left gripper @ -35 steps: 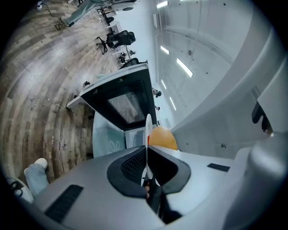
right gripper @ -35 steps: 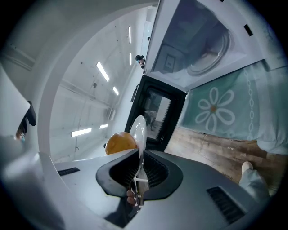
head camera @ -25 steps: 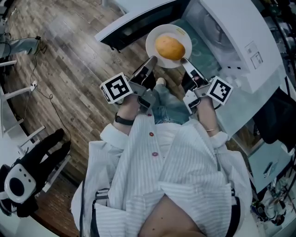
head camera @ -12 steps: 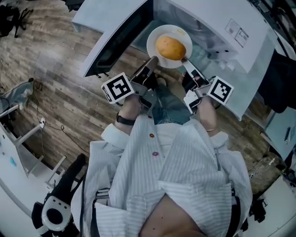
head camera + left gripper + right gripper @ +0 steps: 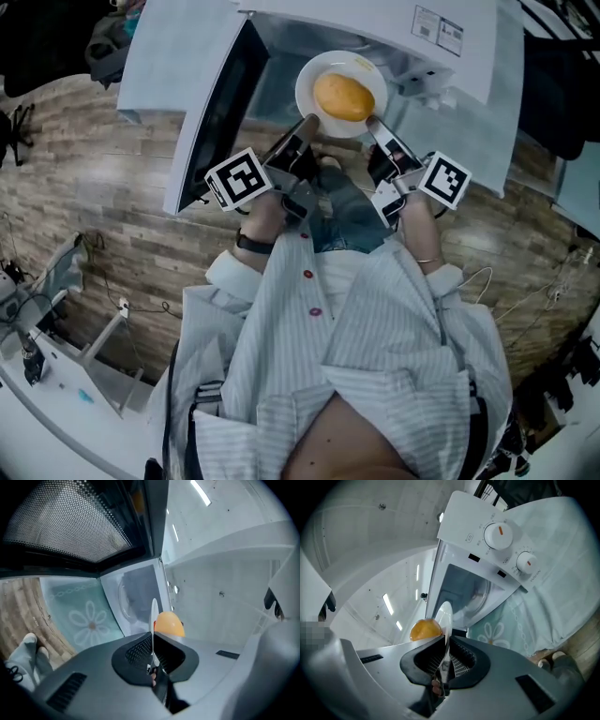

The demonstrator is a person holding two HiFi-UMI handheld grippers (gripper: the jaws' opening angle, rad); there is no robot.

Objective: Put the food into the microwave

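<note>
A white plate carries an orange bun. My left gripper is shut on the plate's left rim and my right gripper is shut on its right rim. The plate hangs level just in front of the white microwave, whose door stands open to the left. In the left gripper view the plate shows edge-on between the jaws, with the bun behind it. In the right gripper view the plate, the bun and the microwave's cavity show.
The microwave stands on a pale cloth with a flower print. Its two dials sit on the panel right of the cavity. A wooden floor lies below, with white furniture legs and cables at the lower left.
The view has swung so that the microwave now lies straight ahead, with its open door to the left. Both grippers still hold the plate with the bun, now in front of the cavity.
</note>
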